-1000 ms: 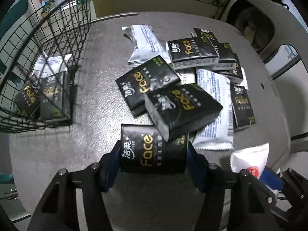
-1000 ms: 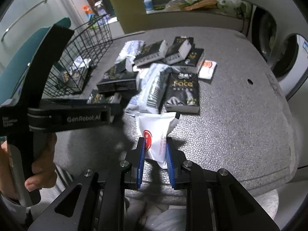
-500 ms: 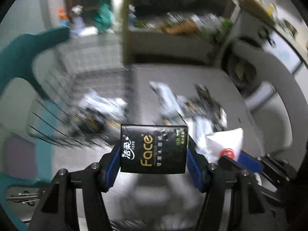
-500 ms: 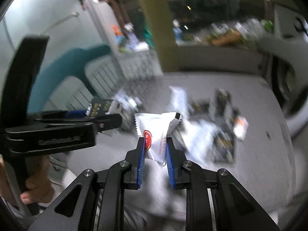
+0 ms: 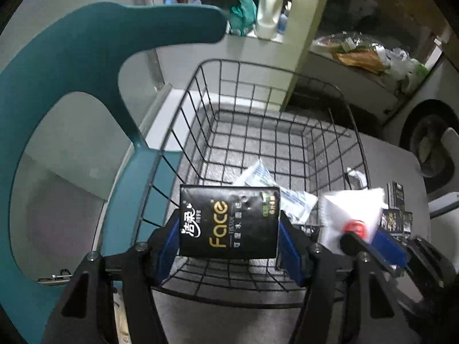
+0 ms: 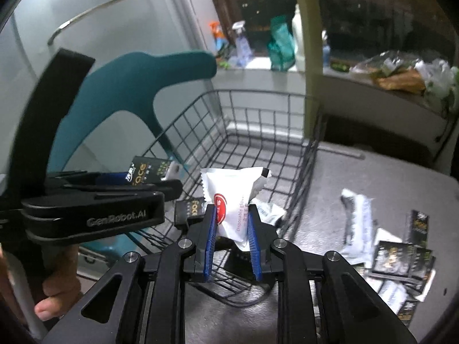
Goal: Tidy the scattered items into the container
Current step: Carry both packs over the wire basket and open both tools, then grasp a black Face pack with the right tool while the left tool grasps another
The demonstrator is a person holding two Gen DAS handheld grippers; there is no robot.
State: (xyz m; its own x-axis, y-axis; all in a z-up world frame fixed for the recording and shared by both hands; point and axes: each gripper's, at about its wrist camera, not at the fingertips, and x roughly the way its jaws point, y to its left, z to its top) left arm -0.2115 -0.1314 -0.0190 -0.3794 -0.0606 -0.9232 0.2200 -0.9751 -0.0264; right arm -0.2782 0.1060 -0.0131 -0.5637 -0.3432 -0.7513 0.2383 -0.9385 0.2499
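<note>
My left gripper [image 5: 228,229] is shut on a black "Face" tissue pack [image 5: 229,215], holding it upright over the near rim of the black wire basket [image 5: 258,68]. My right gripper [image 6: 231,223] has a white glove packet [image 6: 232,189] between its blue pads, also over the basket [image 6: 258,93]; its jaws are opening, but the pads still touch the packet. A white wrapped pack [image 5: 264,177] and a black pack [image 6: 189,212] lie inside the basket. Several black packs [image 6: 398,258] and a white pack [image 6: 355,215] stay scattered on the grey table to the right.
A teal chair [image 5: 71,71] curves close around the basket's left side. Bottles [image 5: 269,5] stand on a ledge behind it, and a washing machine [image 5: 430,137] is at the far right. A person's hand [image 6: 57,295] grips the left tool.
Both grippers have swung left and upward from the pile of packs to above the basket, each carrying its item. The gap between the right pads has grown slightly.
</note>
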